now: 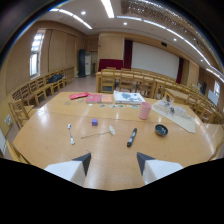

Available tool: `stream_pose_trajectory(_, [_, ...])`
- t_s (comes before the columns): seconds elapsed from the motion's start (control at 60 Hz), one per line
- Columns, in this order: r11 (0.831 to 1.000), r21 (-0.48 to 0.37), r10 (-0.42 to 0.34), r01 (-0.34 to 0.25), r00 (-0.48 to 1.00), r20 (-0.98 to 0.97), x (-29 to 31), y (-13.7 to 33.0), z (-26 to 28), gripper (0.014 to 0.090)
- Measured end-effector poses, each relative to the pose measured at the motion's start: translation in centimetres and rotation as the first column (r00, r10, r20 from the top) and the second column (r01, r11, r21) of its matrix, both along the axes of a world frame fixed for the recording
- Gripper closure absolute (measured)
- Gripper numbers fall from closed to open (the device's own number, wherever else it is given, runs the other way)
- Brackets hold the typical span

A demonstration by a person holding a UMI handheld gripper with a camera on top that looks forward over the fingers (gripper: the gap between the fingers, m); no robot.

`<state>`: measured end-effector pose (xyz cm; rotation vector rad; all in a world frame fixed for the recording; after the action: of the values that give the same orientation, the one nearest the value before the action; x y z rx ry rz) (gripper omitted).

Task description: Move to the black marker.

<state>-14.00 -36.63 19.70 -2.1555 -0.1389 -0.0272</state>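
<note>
A black marker lies on the wooden table, a short way beyond my right finger and pointing away from me. My gripper is open, with nothing between its fingers. The marker sits ahead of the fingertips and slightly to their right, apart from them.
On the table are a metal spoon, a small purple cube, a white brush-like tool, a pink cup, a dark bowl, books and a printed cloth. Wooden chairs ring the room.
</note>
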Motion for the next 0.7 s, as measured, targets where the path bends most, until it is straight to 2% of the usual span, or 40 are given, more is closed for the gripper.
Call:
stream_pose_trajectory(0.017, [1.000, -0.004, 0.000, 0.000, 1.000, 0.000, 0.0, -0.1, -0.1, 0.0182])
stream_pose_trajectory(0.033, [1.000, -0.005, 0.000, 0.000, 1.000, 0.000, -0.6, 2.3, -1.4, 0.0183])
stream_pose_trajectory(0.067, [1.000, -0.015, -0.001, 0.001, 1.000, -0.002, -0.5, 2.3, -1.8, 0.0183])
stream_pose_trajectory(0.083, [1.000, -0.022, -0.001, 0.001, 1.000, -0.003, 0.2, -0.1, -0.8, 0.0183])
stream_pose_trajectory(0.167, [0.999, -0.036, -0.010, 0.010, 1.000, 0.007, 0.8, 1.8, -3.3, 0.0185])
stream_pose_trajectory(0.417, [0.994, -0.094, -0.050, 0.053, 0.998, 0.028, 4.3, 2.7, -5.9, 0.0186])
stream_pose_trajectory(0.583, [0.991, -0.124, -0.057, 0.060, 0.998, 0.029, 6.2, 6.2, -8.2, 0.0184])
stream_pose_trajectory(0.7, [0.989, -0.136, -0.051, 0.054, 0.998, 0.023, 7.2, 10.7, -10.0, 0.0183])
